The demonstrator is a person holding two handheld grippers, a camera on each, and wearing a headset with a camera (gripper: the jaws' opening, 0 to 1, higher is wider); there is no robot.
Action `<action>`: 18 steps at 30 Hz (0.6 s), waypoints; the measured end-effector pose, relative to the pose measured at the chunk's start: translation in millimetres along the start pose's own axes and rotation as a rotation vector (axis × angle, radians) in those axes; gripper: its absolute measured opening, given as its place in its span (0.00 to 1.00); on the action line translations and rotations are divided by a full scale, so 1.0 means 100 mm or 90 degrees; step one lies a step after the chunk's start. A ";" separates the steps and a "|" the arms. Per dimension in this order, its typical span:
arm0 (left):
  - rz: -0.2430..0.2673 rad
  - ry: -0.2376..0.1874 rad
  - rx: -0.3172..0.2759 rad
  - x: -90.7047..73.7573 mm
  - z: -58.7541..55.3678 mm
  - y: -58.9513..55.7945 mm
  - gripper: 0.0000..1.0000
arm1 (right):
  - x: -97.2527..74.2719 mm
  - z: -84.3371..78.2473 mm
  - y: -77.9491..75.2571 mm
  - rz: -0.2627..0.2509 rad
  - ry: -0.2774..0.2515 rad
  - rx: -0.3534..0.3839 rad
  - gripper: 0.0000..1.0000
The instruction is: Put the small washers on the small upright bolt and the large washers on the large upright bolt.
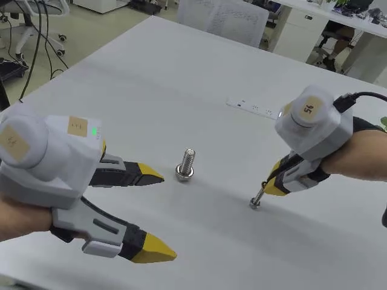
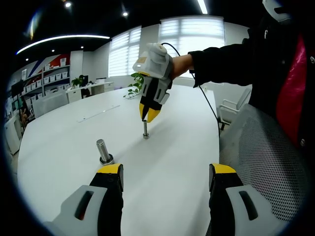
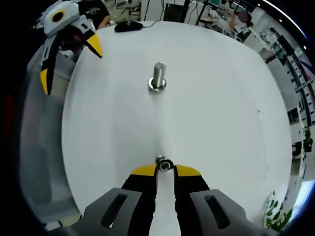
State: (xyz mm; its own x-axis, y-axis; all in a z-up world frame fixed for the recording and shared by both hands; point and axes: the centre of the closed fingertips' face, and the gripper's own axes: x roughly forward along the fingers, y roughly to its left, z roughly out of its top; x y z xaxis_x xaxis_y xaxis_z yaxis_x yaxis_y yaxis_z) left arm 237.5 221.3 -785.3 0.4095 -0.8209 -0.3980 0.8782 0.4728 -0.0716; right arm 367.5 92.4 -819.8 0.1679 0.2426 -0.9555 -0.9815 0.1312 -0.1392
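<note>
The large upright bolt (image 1: 187, 162) stands near the middle of the white surface (image 1: 151, 84). A collar of metal rings sits around its foot, which reads as the large washers (image 1: 185, 174) already stacked there, though their number is too small to tell. The small upright bolt (image 1: 257, 201) stands to its right, well apart from it.

The right gripper (image 1: 273, 187) points steeply down at the small bolt, its yellow tips just at the bolt's top. In the right gripper view the tongs are drawn close with only a slim gap between them. A small round ring of metal shows right at the tips. It cannot be told whether this is a small washer pinched there, one that is already on the bolt, or just the bolt's own end. Whether the tongs grip anything therefore cannot be told either.

The left gripper (image 1: 166, 215) hangs low over the surface on the near side of the large bolt. Its tongs are spread wide and hold nothing.

No loose washers lie on the part of the surface that the three views cover. Judged from that, the large bolt's share looks finished and the work is near its end. What seems left is seating the small washer at the small bolt, then lifting the right gripper clear.
</note>
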 end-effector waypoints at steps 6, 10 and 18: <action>0.001 0.001 -0.001 0.00 -0.01 0.01 0.70 | 0.07 -0.01 0.02 0.007 0.003 0.003 0.14; 0.002 0.002 -0.001 0.00 -0.01 0.01 0.70 | 0.10 -0.03 0.03 0.012 0.002 0.008 0.14; 0.003 0.003 -0.002 0.00 -0.01 0.01 0.70 | 0.23 -0.06 0.04 0.017 0.001 0.023 0.14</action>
State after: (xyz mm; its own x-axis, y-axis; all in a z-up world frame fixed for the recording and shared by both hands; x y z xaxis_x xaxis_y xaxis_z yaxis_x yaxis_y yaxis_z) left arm 238.4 221.9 -786.1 0.4122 -0.8173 -0.4027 0.8757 0.4773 -0.0724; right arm 367.0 92.5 -844.3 0.1413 0.2452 -0.9591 -0.9818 0.1590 -0.1040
